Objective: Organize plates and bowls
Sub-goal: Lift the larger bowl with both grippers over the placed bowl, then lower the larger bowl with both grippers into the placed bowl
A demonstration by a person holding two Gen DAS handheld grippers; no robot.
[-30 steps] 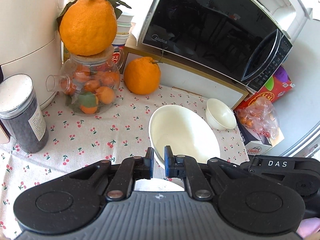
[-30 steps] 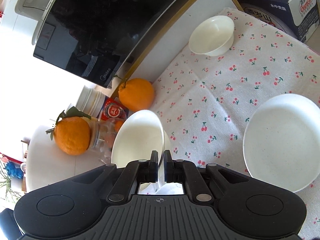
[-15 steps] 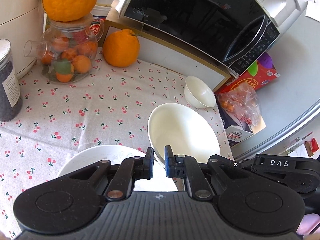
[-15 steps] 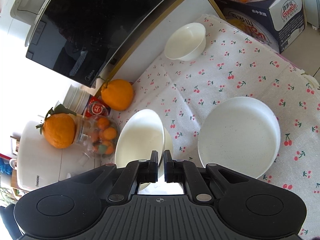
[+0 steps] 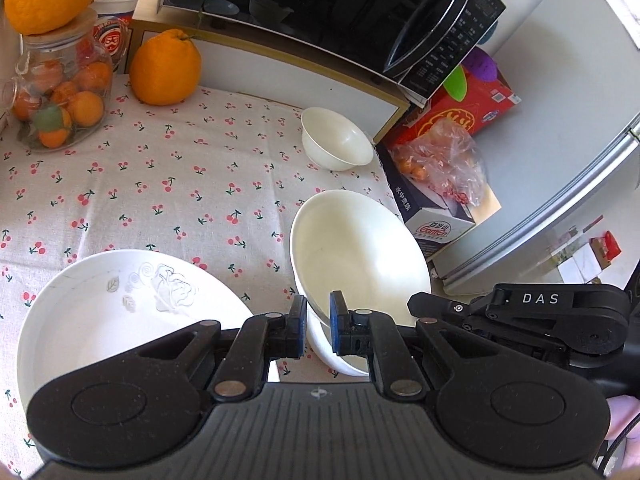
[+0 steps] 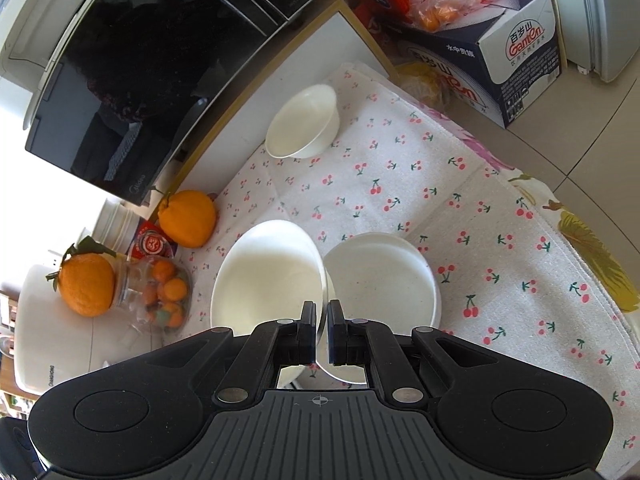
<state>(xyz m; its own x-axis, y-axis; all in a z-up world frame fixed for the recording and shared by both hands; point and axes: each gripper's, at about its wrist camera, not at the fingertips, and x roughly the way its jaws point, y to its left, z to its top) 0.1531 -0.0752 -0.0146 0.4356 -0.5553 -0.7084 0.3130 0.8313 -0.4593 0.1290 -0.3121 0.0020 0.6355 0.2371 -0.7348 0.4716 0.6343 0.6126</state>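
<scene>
Crockery here is all plain white. In the left wrist view, a wide shallow plate (image 5: 120,312) with an embossed rose and leaf pattern lies flat on the cherry-print cloth (image 5: 168,184) of the worktop, at the lower left, partly hidden behind the tool. To its right, a large bowl (image 5: 360,256), smooth and unmarked inside, is tilted up on its edge above the cloth. The left gripper (image 5: 318,330) has its jaws drawn close on the near rim of this bowl, one blue pad on the outer wall and one on the inner, pinching it. Farther back and to the right, a small bowl (image 5: 336,140) stands upright on the cloth, just beside the wooden shelf (image 5: 280,56) that carries the microwave (image 5: 320,12), well apart from the other dishes.

In the right wrist view, a deep white dish (image 6: 268,280) is tilted steeply, its hollow facing left. The right gripper (image 6: 321,334) clamps its near rim, jaws nearly together with only the thin wall between them. Just beside it on the right, a shallow plate (image 6: 384,280) rests flat on the cloth; whether the two rims touch cannot be told. The small bowl (image 6: 302,122) stands upright beyond them, near the shelf.
</scene>
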